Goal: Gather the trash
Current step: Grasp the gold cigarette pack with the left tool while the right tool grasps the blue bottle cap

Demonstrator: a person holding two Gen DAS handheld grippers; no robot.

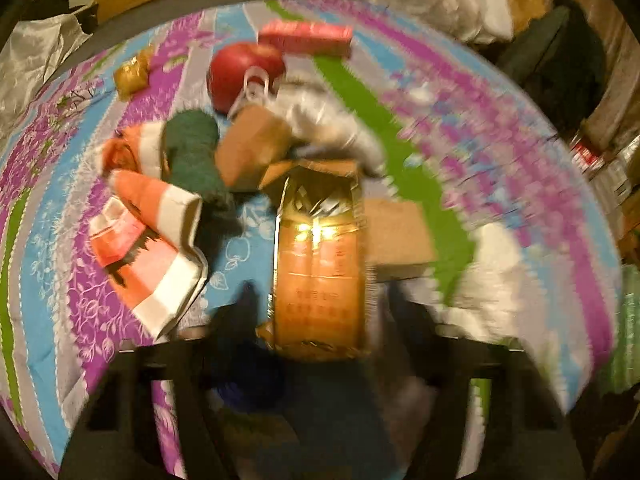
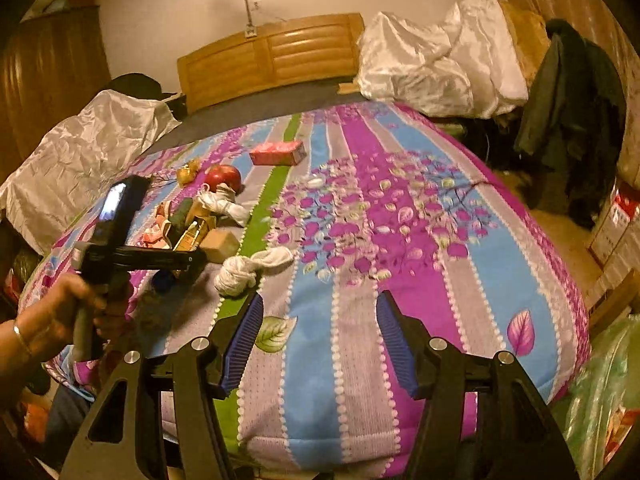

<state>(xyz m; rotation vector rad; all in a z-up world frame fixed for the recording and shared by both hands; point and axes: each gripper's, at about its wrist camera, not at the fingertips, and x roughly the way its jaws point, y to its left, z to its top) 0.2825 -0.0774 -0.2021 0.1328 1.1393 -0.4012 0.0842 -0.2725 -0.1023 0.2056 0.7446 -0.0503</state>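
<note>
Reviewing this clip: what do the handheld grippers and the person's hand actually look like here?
The right gripper has black angular linkage arms with silver bolts and ribbed blue pads on its fingers. The left gripper is black, carrying a lit screen. The bare left hand wears a thin gold bangle.

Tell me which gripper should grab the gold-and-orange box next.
Left. The left gripper is already over the pile, with the gold-and-orange box directly ahead of its fingers. The right gripper is open over bare bedspread, well away from it.
</note>
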